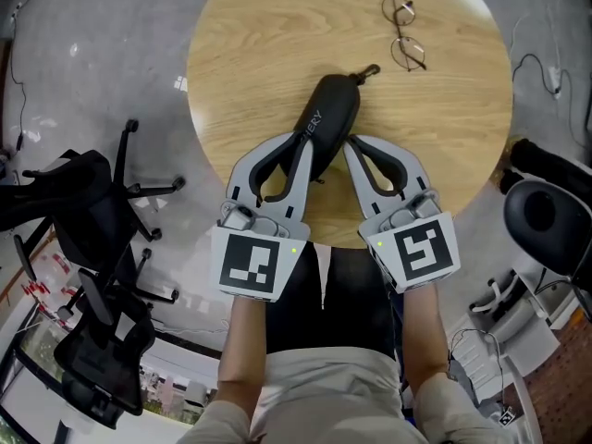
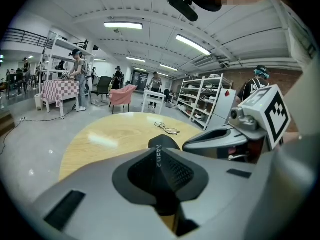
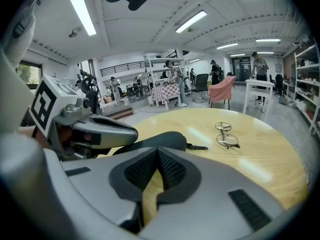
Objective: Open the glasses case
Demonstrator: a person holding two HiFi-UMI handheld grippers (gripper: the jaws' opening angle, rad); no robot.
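Left gripper point(image 1: 303, 146) pinches the glasses case point(image 1: 333, 109) at its 7 o'clock end, right gripper point(image 1: 351, 146) shut empty alongside: pulling may just drag it.

glasses case point(image 1: 331, 107) near end hidden under jaws, table point(image 1: 453, 118) far rim cut off, bkgd ppl point(image 2: 79, 79) too small

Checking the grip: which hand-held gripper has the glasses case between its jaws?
The left hand-held gripper: its pads pinch the black glasses case; the right hand-held gripper shuts on nothing.

Left gripper point(image 1: 308, 148) and right gripper point(image 1: 352, 146) converge forward, fingers point(image 3: 175, 171) closed.
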